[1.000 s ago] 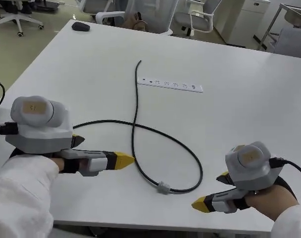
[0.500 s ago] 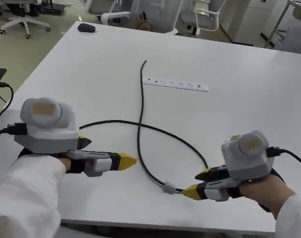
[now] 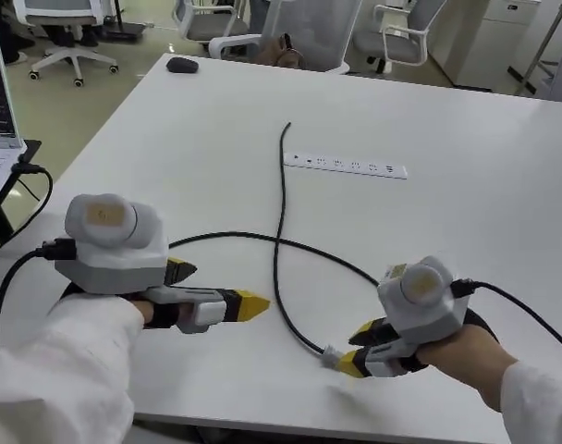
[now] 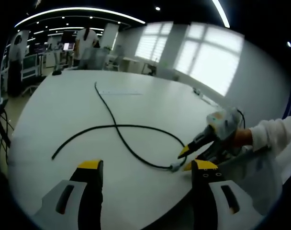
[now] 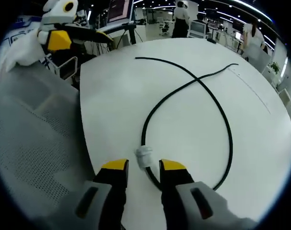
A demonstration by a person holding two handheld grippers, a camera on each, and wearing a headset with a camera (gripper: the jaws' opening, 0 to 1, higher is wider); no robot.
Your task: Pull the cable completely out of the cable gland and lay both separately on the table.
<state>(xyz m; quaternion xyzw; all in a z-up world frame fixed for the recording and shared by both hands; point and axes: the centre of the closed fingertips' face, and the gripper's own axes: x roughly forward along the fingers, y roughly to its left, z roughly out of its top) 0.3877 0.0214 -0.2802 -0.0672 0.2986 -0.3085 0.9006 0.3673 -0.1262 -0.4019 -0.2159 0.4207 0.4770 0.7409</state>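
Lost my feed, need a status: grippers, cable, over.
Left gripper open, off the cable. Right gripper open, jaws either side of gland. Cable threaded through it, looped. Nothing in the way.

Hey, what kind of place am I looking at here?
Probably an open-plan office or lab: swivel chairs stand behind a big white table, which carries a power strip and a computer mouse.

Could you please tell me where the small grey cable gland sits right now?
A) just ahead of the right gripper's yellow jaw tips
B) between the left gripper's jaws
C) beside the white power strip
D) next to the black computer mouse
A: the small grey cable gland, threaded on the black cable, lies on the white table just ahead of the open jaws of the right gripper.
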